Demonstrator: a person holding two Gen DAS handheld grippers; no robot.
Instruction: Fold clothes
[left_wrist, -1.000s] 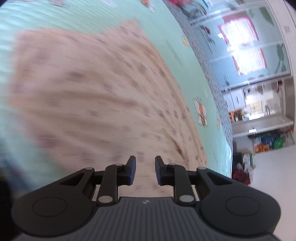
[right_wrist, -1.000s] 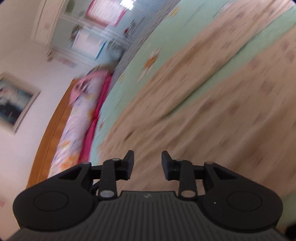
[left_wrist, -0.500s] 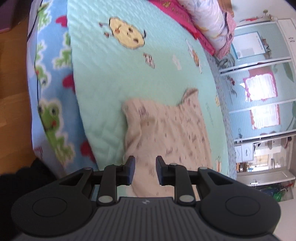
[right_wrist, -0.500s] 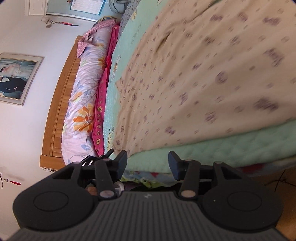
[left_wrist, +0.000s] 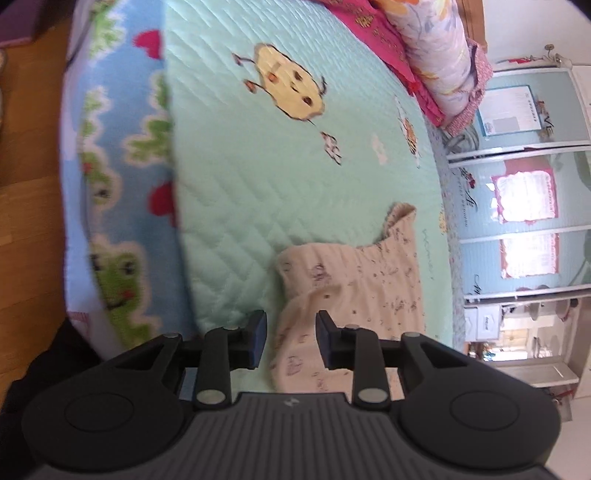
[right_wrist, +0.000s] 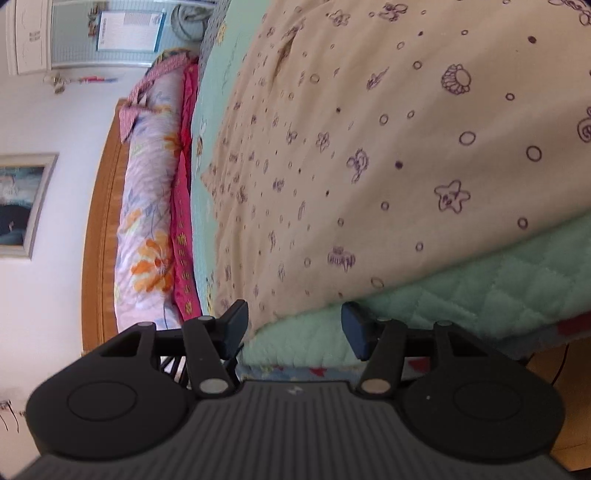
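Now beige garment (left_wrist: 354, 291) ahead of spread left claw (left_wrist: 289, 341), untouched.

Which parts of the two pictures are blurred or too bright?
Left wrist view: the frog-print blanket edge is smeared; the windows are blown out. Right wrist view: the beige garment is sharp nearby; the pillow is soft. Fisheye bends both.

We see a cream garment (left_wrist: 354, 295) printed with small purple doodles (right_wrist: 369, 147), lying partly folded and rumpled on the bed's mint quilt, one edge reaching the near side of the mattress.
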